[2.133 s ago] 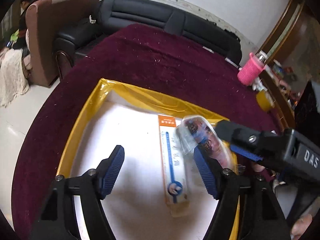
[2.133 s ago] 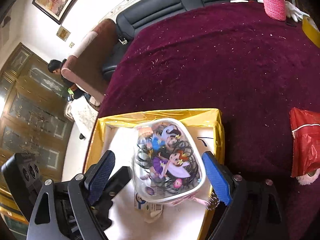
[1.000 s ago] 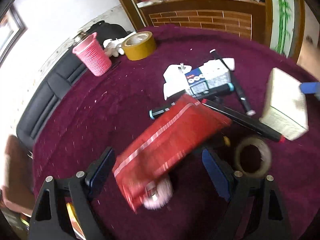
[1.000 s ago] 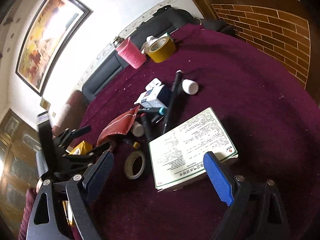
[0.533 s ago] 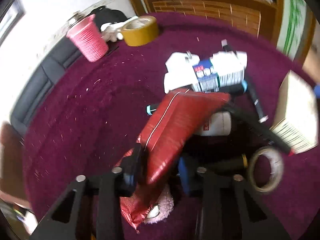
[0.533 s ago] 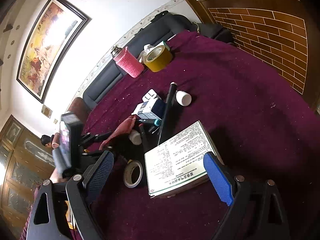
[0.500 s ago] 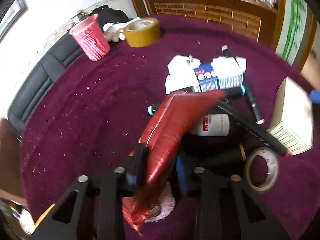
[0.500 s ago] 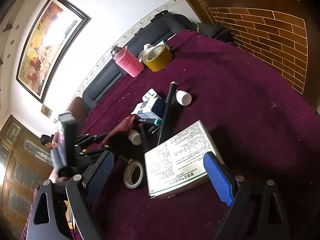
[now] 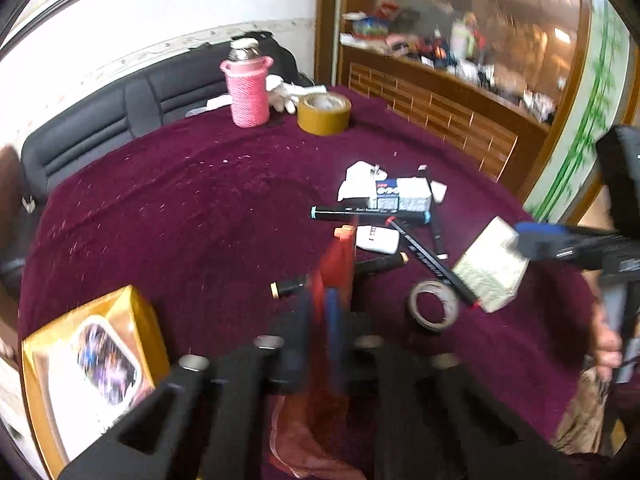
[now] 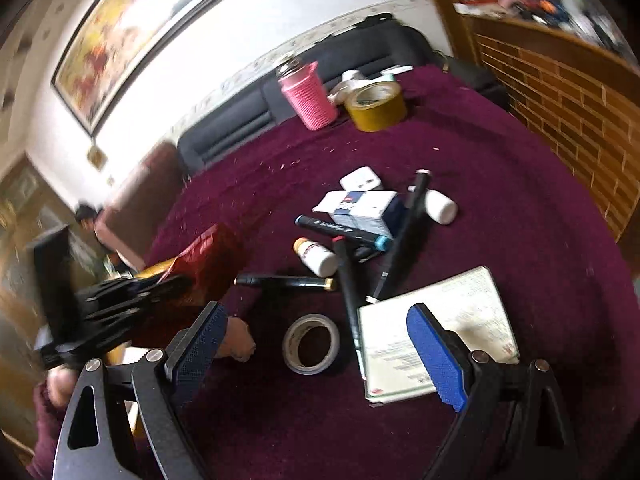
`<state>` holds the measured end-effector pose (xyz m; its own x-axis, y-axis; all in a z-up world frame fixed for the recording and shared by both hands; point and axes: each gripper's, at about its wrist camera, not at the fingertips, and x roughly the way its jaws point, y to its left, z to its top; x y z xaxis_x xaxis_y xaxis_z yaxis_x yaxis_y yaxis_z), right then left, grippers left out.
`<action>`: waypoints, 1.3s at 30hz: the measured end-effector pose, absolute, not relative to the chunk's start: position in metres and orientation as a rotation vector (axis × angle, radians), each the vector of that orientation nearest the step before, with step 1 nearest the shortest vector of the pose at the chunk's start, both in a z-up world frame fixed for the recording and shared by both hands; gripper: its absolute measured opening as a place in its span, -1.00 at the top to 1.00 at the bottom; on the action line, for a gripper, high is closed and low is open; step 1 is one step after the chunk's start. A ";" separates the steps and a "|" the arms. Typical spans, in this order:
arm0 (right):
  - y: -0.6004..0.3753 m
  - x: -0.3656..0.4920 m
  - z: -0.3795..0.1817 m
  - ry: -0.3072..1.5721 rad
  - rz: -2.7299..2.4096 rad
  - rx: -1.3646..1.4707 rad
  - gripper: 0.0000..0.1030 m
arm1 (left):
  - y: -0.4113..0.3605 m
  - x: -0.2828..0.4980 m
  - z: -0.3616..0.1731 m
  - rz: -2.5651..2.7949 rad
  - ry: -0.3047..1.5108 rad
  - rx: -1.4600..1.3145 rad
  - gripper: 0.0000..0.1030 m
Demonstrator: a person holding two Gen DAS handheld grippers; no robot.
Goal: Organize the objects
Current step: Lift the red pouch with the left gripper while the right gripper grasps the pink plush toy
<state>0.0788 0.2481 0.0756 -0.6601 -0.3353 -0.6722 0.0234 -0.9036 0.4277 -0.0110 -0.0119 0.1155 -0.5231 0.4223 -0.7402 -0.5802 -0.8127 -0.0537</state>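
L jaws pinch red pouch (image 9: 334, 270), R jaws wide over maroon tablecloth (image 10: 500, 184); sofa (image 9: 120, 120) behind.

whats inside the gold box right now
In the left wrist view, the gold box holds a clear packet with a cartoon print on its white lining. Anything beneath the packet is covered.
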 end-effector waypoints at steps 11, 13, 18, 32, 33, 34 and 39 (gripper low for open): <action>0.139 0.061 0.052 -0.311 -2.369 1.320 -0.83 | -0.050 0.050 0.111 2.409 0.221 -1.053 0.56; 0.140 0.063 0.048 -0.360 -2.360 1.329 -0.84 | -0.043 0.054 0.098 2.411 0.251 -1.087 -0.28; 0.155 0.070 0.049 -0.399 -2.393 1.325 -0.83 | -0.014 0.055 0.062 2.465 0.405 -1.163 -0.54; 0.162 0.074 0.050 -0.389 -2.410 1.310 -0.84 | -0.049 0.039 0.043 2.478 0.145 -1.248 0.59; 0.157 0.073 0.048 -0.369 -2.406 1.314 -0.84 | -0.052 0.039 0.045 2.471 0.111 -1.245 0.59; 0.154 0.073 0.048 -0.351 -2.405 1.315 -0.84 | -0.060 0.043 0.048 2.460 0.058 -1.241 0.59; 0.110 0.064 0.045 -0.117 -2.419 1.314 -0.84 | -0.099 0.065 0.074 2.455 -0.170 -1.164 0.59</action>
<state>0.0638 0.1095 0.0446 -0.4881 -0.3694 -0.7908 0.2917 -0.9230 0.2511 0.0652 -0.0990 0.0740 -0.5635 0.4181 -0.7125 -0.3158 -0.9060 -0.2819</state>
